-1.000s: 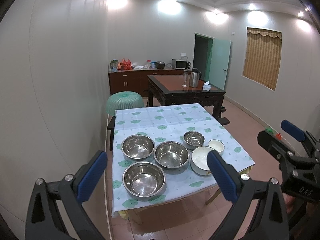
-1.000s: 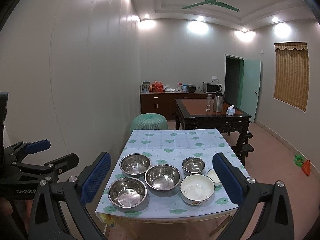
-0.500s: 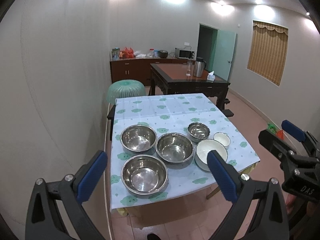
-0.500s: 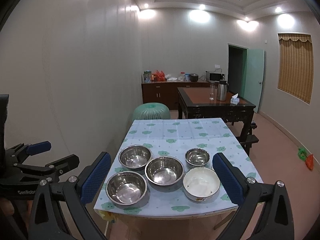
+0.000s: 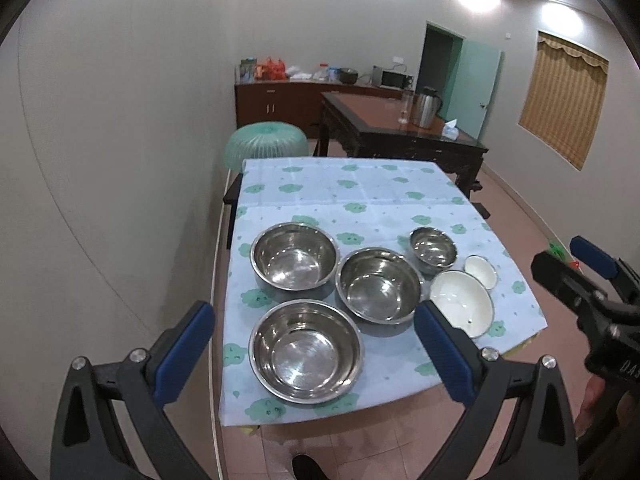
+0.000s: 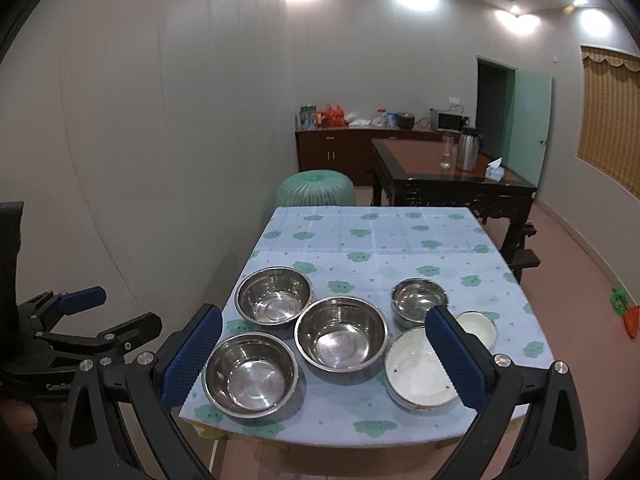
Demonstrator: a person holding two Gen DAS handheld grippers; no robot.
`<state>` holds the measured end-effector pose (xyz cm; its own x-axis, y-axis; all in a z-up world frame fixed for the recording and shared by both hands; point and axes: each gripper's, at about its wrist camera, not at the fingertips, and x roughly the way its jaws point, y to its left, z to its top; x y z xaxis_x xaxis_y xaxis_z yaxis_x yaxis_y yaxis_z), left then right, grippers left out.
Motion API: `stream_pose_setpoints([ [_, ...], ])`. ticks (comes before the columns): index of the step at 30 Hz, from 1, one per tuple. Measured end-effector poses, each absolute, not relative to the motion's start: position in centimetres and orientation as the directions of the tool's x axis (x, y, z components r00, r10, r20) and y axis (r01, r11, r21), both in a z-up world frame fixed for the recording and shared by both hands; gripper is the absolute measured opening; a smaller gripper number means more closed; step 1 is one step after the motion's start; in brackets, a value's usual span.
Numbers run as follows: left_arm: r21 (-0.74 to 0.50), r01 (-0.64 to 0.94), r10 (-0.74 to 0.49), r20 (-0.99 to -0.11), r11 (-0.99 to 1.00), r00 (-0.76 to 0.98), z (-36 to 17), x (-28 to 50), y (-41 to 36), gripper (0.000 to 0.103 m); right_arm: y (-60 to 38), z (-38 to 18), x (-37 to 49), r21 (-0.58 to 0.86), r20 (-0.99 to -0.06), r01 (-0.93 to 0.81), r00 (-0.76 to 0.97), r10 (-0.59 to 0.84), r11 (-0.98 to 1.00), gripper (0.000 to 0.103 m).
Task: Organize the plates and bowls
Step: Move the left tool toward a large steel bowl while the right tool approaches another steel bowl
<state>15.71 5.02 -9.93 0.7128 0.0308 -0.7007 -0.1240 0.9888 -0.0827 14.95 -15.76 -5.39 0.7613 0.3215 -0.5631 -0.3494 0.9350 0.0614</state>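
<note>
Both jaws spread wide, empty: left gripper [image 5: 312, 344], right gripper [image 6: 328, 350]. We hover short of table [image 5: 344, 184]. Steel bowls [image 5: 306, 350] clustered near front edge, white bowls [image 6: 420, 376] beside. We judge steel light, slick; white ones chip-prone. Pinch rims.

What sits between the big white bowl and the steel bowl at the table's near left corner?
Nothing on the direct line, only bare tablecloth; the white bowl and the near-left steel bowl flank it. A middle steel bowl sits just behind, clearest in the right wrist view.

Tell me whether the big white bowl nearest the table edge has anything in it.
Empty: the big white bowl shows its bare white bottom, apart from a few small dark specks.
</note>
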Motion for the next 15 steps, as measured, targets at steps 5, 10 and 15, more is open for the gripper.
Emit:
stream_pose_setpoints([
  [5,-0.067,-0.137,0.041,-0.749,0.988,0.661,-12.1,18.2,6.5,0.101,-14.4,-6.9,18.3,0.091,-0.613,-0.349,0.718,0.329,0.933,0.103],
  [10,-0.071,-0.18,0.058,-0.779,0.981,0.624,-14.0,19.5,8.4,0.101,-13.0,-8.5,21.1,0.078,-0.644,-0.357,0.695,0.321,0.931,0.103],
  [15,-0.058,-0.223,0.087,-0.804,0.973,0.588,-15.6,20.7,9.8,0.101,-11.6,-9.8,23.4,0.066,-0.676,-0.382,0.663,0.323,0.922,0.103],
])
